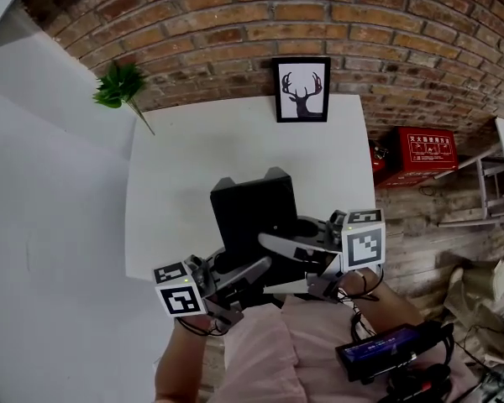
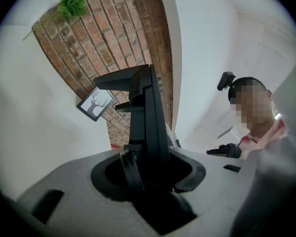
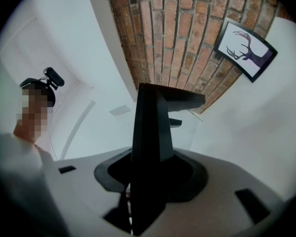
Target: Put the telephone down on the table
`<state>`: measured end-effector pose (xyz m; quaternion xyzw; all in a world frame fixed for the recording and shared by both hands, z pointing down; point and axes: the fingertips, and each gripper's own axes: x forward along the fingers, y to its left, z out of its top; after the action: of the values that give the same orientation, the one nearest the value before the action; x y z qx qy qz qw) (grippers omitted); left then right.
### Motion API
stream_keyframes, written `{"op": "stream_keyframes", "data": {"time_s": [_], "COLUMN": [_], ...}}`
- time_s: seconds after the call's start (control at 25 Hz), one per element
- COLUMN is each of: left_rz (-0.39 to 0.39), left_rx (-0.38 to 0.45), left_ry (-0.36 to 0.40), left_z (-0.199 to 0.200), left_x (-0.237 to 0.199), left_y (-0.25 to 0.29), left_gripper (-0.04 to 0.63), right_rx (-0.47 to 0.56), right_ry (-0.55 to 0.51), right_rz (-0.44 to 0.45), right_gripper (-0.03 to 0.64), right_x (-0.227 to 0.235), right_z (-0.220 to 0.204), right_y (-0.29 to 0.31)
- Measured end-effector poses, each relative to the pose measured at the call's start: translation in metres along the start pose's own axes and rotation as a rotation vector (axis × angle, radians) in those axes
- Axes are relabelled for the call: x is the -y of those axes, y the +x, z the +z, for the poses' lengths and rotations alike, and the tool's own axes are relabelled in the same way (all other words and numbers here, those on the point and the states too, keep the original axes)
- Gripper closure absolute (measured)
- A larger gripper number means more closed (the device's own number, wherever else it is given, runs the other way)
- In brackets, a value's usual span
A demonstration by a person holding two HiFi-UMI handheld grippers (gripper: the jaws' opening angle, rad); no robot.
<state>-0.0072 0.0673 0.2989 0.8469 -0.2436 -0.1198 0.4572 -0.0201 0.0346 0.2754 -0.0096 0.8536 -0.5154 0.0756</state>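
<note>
The telephone (image 1: 252, 211) is a black boxy unit held in the air over the near edge of the white table (image 1: 193, 154). My left gripper (image 1: 245, 273) grips its lower left side and my right gripper (image 1: 292, 248) its right side. In the left gripper view the telephone (image 2: 147, 122) stands as a dark upright slab clamped in the left gripper (image 2: 148, 154). The right gripper view shows the same black slab of the telephone (image 3: 150, 132) pinched in the right gripper (image 3: 149, 167). Both grippers are shut on it.
A framed deer picture (image 1: 301, 89) leans on the brick wall at the table's far edge. A green plant (image 1: 122, 84) hangs at the far left. A red box (image 1: 424, 152) sits on the floor to the right. A black device (image 1: 386, 351) hangs at the person's waist.
</note>
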Motion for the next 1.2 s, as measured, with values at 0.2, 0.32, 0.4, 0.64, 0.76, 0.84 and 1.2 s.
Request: {"op": "stream_keyframes", "data": {"time_s": [0.2, 0.32, 0.4, 0.64, 0.76, 0.84, 1.2], "left_rz": [-0.026, -0.027, -0.026, 0.024, 0.059, 0.086, 0.214], "left_rx": [0.001, 0.027, 0.046, 0.082, 0.104, 0.123, 0.171], "left_ry": [-0.004, 0.016, 0.028, 0.095, 0.117, 0.117, 0.116], "left_z": [0.012, 0.027, 0.037, 0.058, 0.067, 0.073, 0.090], "left_x": [-0.012, -0.017, -0.019, -0.032, -0.040, -0.046, -0.076], "left_y": [-0.009, -0.017, -0.024, -0.045, -0.057, -0.064, -0.084], "left_gripper": [0.424, 0.397, 0.333, 0.186, 0.149, 0.144, 0.144], "right_rx": [0.033, 0.061, 0.079, 0.099, 0.109, 0.112, 0.116], "right_ry": [0.012, 0.030, 0.033, 0.011, 0.009, 0.008, 0.039], "right_rz": [-0.016, -0.013, -0.013, -0.012, -0.028, -0.039, -0.069], "right_gripper": [0.451, 0.453, 0.453, 0.453, 0.453, 0.454, 0.454], "right_x": [0.010, 0.013, 0.013, 0.011, 0.015, 0.018, 0.039], "right_z": [0.004, 0.010, 0.014, 0.028, 0.034, 0.037, 0.043], "right_y": [0.015, 0.023, 0.027, 0.036, 0.036, 0.037, 0.044]}}
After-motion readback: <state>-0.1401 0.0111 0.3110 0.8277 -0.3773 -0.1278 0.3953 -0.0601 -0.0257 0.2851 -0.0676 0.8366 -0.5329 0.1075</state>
